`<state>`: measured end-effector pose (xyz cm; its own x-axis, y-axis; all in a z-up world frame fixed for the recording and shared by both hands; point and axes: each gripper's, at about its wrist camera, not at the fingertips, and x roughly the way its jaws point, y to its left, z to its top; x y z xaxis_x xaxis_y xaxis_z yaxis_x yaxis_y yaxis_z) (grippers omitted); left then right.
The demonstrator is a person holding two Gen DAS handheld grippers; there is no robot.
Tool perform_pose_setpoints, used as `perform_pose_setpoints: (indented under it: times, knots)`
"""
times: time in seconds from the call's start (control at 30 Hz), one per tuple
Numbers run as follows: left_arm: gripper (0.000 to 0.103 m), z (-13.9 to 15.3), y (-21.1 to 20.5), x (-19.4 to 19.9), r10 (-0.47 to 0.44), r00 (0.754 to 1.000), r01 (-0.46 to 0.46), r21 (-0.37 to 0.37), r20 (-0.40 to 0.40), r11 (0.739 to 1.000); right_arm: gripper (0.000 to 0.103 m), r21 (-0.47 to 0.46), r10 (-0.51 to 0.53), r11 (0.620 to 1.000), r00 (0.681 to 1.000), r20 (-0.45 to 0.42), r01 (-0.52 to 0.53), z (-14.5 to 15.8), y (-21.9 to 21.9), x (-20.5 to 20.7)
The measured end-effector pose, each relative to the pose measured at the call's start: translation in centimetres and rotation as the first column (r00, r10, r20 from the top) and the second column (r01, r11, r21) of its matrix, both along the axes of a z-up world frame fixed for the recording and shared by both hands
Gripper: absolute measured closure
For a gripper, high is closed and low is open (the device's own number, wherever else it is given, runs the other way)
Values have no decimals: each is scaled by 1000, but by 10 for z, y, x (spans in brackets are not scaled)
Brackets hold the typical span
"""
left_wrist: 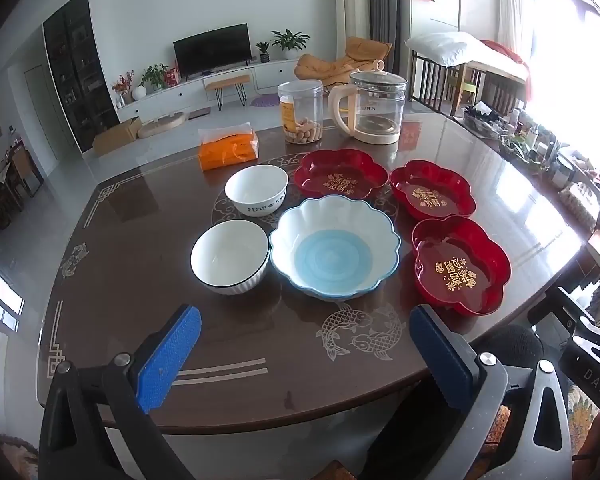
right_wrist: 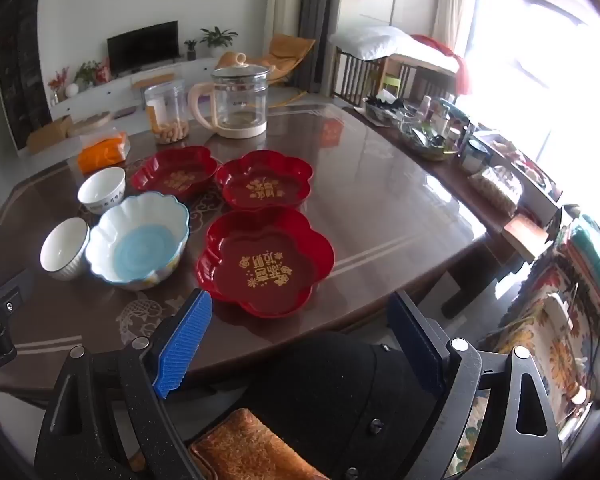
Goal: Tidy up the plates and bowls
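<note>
On the dark brown table (left_wrist: 140, 248) stand a large scalloped blue-and-white bowl (left_wrist: 334, 246), a white ribbed bowl (left_wrist: 230, 256) to its left and a white bowl with writing (left_wrist: 257, 189) behind. Three red flower-shaped plates with gold lettering lie to the right: far (left_wrist: 340, 174), middle (left_wrist: 432, 194), near (left_wrist: 460, 266). My left gripper (left_wrist: 306, 322) hangs open over the table's near edge, nothing between its blue pads. In the right wrist view the near red plate (right_wrist: 265, 260) lies just ahead of my open, empty right gripper (right_wrist: 300, 308), with the blue bowl (right_wrist: 138, 240) to the left.
At the back of the table stand a glass kettle (left_wrist: 374, 108), a clear jar with snacks (left_wrist: 301, 112) and an orange packet (left_wrist: 228, 151). Clutter of bottles and trays (right_wrist: 432, 128) lines the table's right side. A patterned sofa (right_wrist: 548, 320) is at right.
</note>
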<state>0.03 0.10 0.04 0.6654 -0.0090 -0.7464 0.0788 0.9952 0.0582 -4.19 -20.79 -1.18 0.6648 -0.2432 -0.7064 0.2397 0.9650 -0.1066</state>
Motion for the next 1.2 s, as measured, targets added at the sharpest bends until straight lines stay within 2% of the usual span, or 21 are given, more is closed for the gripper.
perform_pose_setpoints:
  times: [0.43, 0.5, 1.2]
  knots:
    - [0, -10, 2, 0, 5, 1000, -5, 2, -3, 1000, 11, 7, 2, 1000, 1000, -9, -2, -4, 1, 0]
    - [0, -3, 0, -1, 9, 1000, -9, 4, -7, 1000, 11, 6, 1, 1000, 1000, -10, -1, -4, 1, 0]
    - [0, -8, -2, 1, 7, 1000, -7, 5, -24, 1000, 11, 26, 2, 1000, 999, -33, -1, -9, -3, 1]
